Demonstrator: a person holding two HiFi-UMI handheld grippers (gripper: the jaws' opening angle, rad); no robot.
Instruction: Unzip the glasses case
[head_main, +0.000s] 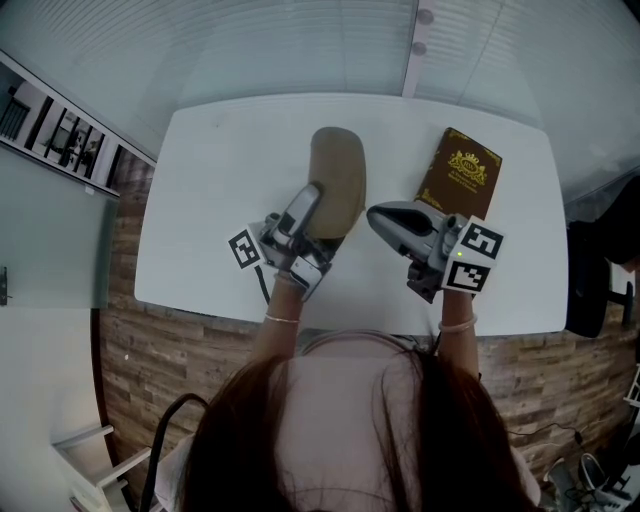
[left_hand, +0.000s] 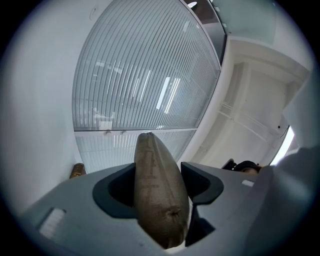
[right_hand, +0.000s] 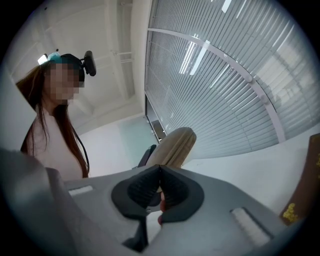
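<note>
Dark hair (head_main: 340, 440) of the person fills the bottom of the head view, both forearms reaching out over the white surface (head_main: 210, 210). Just past them, the tan glasses case (head_main: 340, 175) is held off the surface, tilted up and away, with the left tool (head_main: 305, 210) clamped across its near end, one jaw on each flat side. At the case's right edge sits the right tool (head_main: 378, 213), its ribbed pads (right_hand: 145, 187) pressed together; a small reddish bit (right_hand: 161, 204) shows in the slit below them, too small to identify. Right of the case, a brown book (head_main: 458, 175) with a gold emblem lies flat on the surface.
</note>
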